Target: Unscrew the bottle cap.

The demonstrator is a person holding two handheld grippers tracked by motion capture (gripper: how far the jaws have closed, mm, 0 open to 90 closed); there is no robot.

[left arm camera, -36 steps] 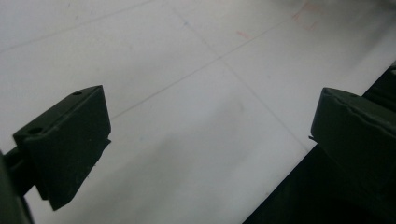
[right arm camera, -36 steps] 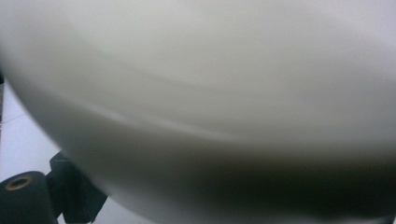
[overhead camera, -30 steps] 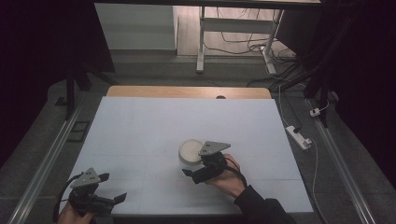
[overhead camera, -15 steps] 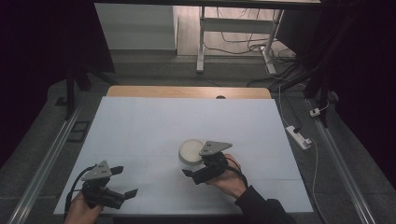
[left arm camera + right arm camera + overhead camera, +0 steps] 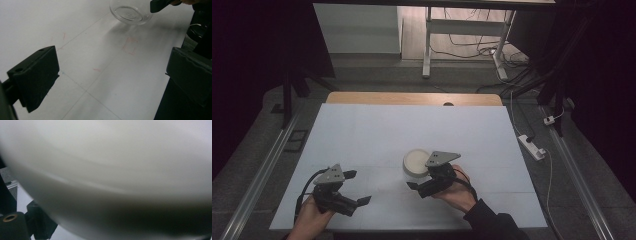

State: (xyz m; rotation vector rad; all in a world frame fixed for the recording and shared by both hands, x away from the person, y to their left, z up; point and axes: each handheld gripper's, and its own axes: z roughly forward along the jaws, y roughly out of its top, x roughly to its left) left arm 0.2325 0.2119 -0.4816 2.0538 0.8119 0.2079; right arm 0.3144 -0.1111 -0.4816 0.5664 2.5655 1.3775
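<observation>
the white bowl (image 5: 416, 163) stands near the middle of the table (image 5: 362, 130), with the right gripper (image 5: 427, 184) pressed against its near side; whether its jaws grip the rim i cannot tell. the left gripper (image 5: 354, 189) hangs wide and empty, well apart. judging by this, the handling has barely begun.

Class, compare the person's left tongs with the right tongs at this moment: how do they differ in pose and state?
The left tongs hang open over bare white table, touching nothing; the right tongs sit against the round white bowl. The left tongs are near the table's left front corner; the right tongs are nearer the middle. Whether the right tongs grip the bowl is unclear. Both are black with a grey plate.
</observation>
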